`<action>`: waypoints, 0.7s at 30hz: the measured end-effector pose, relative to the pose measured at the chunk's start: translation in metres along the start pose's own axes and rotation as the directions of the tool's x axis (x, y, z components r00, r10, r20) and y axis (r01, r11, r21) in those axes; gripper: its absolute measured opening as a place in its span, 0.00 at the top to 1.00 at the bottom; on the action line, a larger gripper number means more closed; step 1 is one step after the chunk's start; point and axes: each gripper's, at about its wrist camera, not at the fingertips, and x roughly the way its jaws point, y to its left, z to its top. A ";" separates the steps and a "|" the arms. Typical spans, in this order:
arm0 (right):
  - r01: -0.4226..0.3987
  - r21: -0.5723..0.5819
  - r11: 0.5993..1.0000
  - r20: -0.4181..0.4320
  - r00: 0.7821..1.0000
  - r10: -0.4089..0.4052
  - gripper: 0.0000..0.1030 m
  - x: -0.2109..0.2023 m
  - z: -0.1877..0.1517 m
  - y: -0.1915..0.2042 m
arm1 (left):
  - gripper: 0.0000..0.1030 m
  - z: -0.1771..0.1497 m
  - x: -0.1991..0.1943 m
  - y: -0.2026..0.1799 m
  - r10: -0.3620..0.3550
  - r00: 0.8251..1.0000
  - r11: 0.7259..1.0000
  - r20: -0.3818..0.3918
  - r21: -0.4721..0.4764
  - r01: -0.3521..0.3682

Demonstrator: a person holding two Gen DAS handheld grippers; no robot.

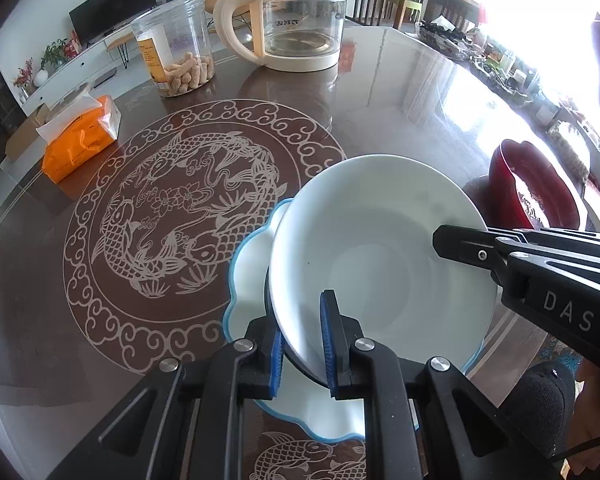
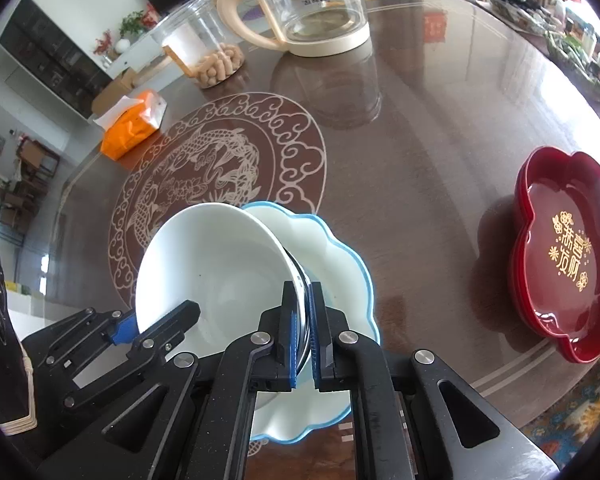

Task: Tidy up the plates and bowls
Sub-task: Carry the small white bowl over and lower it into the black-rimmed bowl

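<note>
The glossy brown table [image 1: 380,92] carried a blue-rimmed plate [image 2: 340,264], and I held the white bowl [image 1: 372,240] tilted just over it, meaning to nest them. My left tongs [image 1: 300,344] and right tongs [image 2: 303,332] both angled steeply downward, each clenched on the bowl's rim at opposite sides.

Two wrist views, close, angled steeply down — both sharing white bowl [image 1: 380,240] [image 2: 212,264].

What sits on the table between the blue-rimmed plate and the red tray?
Nothing: in the right wrist view, only bare glossy tabletop separates the blue-rimmed plate from the red tray.
</note>
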 end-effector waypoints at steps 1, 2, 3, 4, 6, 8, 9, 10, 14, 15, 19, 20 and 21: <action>0.004 -0.005 1.000 0.002 1.000 -0.004 0.93 0.000 0.000 0.001 | 0.85 0.000 0.000 0.000 -0.003 1.000 1.000 -0.001 0.001 0.003; 0.006 -0.009 1.000 0.002 1.000 -0.006 0.93 0.000 -0.001 0.001 | 0.85 0.000 0.000 0.001 -0.008 1.000 1.000 -0.005 -0.001 0.008; 0.010 -0.015 1.000 0.003 1.000 -0.010 0.93 0.000 -0.002 0.001 | 0.85 0.000 0.000 0.001 -0.013 1.000 1.000 -0.007 -0.001 0.013; 0.016 -0.023 1.000 0.005 1.000 -0.016 0.93 -0.001 -0.003 0.002 | 0.85 0.000 -0.001 0.001 -0.016 1.000 1.000 -0.008 -0.001 0.016; 0.022 -0.031 0.999 0.007 1.000 -0.022 0.94 -0.001 -0.006 0.003 | 0.85 0.000 -0.001 0.002 -0.016 1.000 1.000 -0.011 0.002 0.016; 0.020 -0.030 0.999 0.008 1.000 -0.020 0.94 -0.002 -0.008 0.002 | 0.85 0.000 -0.001 0.002 -0.012 1.000 1.000 -0.010 0.007 0.012; 0.020 -0.028 0.999 0.009 1.000 -0.019 0.94 -0.002 -0.008 0.002 | 0.85 0.001 -0.002 0.002 -0.012 1.000 1.000 -0.012 0.008 0.012; 0.018 -0.023 1.000 0.009 1.000 -0.018 0.94 -0.002 -0.009 0.002 | 0.85 0.001 -0.002 0.002 -0.012 1.000 1.000 -0.012 0.010 0.012; 0.028 -0.025 0.999 0.012 1.000 -0.028 0.94 -0.002 -0.010 0.003 | 0.85 0.001 -0.003 0.000 -0.004 1.000 1.000 -0.009 0.029 0.004; 0.035 -0.031 0.999 0.011 0.999 -0.035 0.94 -0.001 -0.010 0.004 | 0.85 0.001 -0.003 0.000 0.000 1.000 0.999 -0.009 0.033 0.000; 0.051 -0.042 0.998 0.009 0.999 -0.051 0.94 -0.001 -0.011 0.007 | 0.85 0.004 -0.002 -0.001 0.002 1.000 0.998 -0.021 0.056 -0.001; 0.050 -0.038 0.998 0.007 0.999 -0.050 0.94 -0.001 -0.011 0.007 | 0.85 0.004 -0.003 -0.002 0.012 1.000 0.997 -0.020 0.074 -0.010; 0.044 -0.027 0.999 0.005 0.999 -0.043 0.94 -0.001 -0.011 0.005 | 0.84 0.004 -0.003 -0.004 0.025 1.000 0.995 -0.019 0.096 -0.023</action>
